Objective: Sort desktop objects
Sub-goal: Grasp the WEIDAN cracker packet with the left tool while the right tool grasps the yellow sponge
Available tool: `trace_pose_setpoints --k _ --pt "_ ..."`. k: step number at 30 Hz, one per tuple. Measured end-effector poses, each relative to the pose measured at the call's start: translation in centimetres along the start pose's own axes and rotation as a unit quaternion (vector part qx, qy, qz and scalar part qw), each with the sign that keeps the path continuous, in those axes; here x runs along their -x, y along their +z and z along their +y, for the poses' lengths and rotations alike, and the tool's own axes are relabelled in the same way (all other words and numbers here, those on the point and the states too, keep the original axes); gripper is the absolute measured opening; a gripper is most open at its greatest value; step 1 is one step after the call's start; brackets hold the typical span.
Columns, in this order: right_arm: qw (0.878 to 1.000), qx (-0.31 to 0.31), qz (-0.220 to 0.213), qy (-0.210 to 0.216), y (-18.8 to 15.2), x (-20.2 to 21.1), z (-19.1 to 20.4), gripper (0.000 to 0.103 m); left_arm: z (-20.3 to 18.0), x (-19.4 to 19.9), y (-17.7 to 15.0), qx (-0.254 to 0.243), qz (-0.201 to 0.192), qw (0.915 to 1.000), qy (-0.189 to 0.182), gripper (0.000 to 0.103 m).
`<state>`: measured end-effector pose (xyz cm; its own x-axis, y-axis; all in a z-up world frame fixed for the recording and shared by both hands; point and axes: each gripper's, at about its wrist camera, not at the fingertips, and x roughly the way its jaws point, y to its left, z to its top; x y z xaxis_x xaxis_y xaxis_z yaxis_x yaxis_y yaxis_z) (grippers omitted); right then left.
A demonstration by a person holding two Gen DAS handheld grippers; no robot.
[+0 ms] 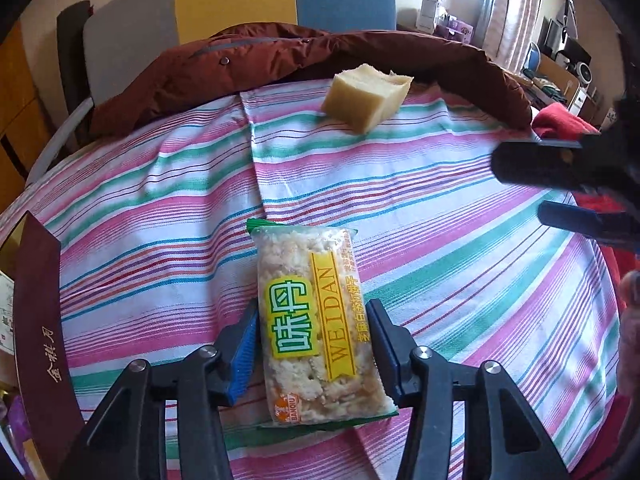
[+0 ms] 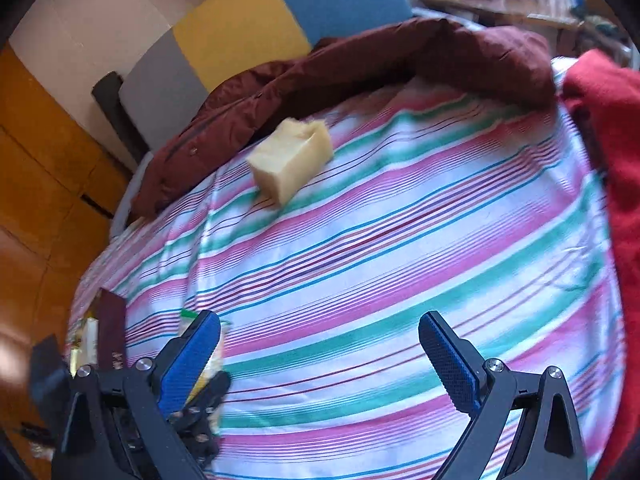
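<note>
At the far left, outside the left jaw, stands a dark maroon cardboard box with gold lettering (image 1: 38, 312), likely where sorted things go, though nothing can be seen inside it. The left gripper (image 1: 312, 344) has its jaws partly closed around a clear plastic packet of pale crackers with a yellow and green label (image 1: 312, 320); the packet lies flat on the pink, green and white striped cloth (image 1: 160, 208) between the blue pads, which sit just beside or touching its long edges; I cannot tell whether they press yet. Beyond the jaws, well apart, a pale yellow sponge block (image 1: 366, 98) is untouched. The right gripper (image 2: 320, 360) is wide open with only cloth between its jaws. Sorting looks barely begun: both items are still on the cloth.
</note>
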<state>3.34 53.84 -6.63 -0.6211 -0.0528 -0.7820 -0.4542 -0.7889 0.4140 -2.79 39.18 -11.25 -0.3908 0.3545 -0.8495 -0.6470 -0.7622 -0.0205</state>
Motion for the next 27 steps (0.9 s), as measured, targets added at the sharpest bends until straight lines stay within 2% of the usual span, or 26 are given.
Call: trace_pose_setpoints --k 5,12,17,21,23,25,27 --pt "1.000 -0.010 0.009 0.026 2.9 -1.5 1.0 0.103 0.2 -0.1 0.0 0.001 -0.004 1.0000 -0.007 0.053" --pt "0.998 -0.046 0.031 0.015 9.3 -5.9 1.9 0.103 0.5 0.1 -0.5 0.003 -0.021 0.9996 -0.016 0.053" --pt "0.995 -0.091 0.034 0.001 12.5 -9.0 2.1 0.103 1.2 0.5 -1.1 0.020 -0.032 0.9989 -0.027 0.050" --pt "0.994 -0.100 0.044 -0.019 14.0 -11.4 3.0 0.103 1.1 0.6 -1.5 0.010 -0.043 0.9987 -0.023 0.050" --pt "0.994 -0.087 0.056 -0.037 14.2 -12.7 3.6 0.097 1.1 0.6 -1.5 0.009 -0.046 0.9986 -0.024 0.050" --pt "0.994 -0.069 0.066 -0.057 13.9 -13.6 3.8 0.071 1.2 0.6 -1.6 0.007 -0.049 0.9984 -0.027 0.050" --pt "0.995 -0.053 0.062 -0.062 13.5 -13.4 3.8 0.068 1.1 0.6 -1.7 0.003 -0.052 0.9983 -0.025 0.050"
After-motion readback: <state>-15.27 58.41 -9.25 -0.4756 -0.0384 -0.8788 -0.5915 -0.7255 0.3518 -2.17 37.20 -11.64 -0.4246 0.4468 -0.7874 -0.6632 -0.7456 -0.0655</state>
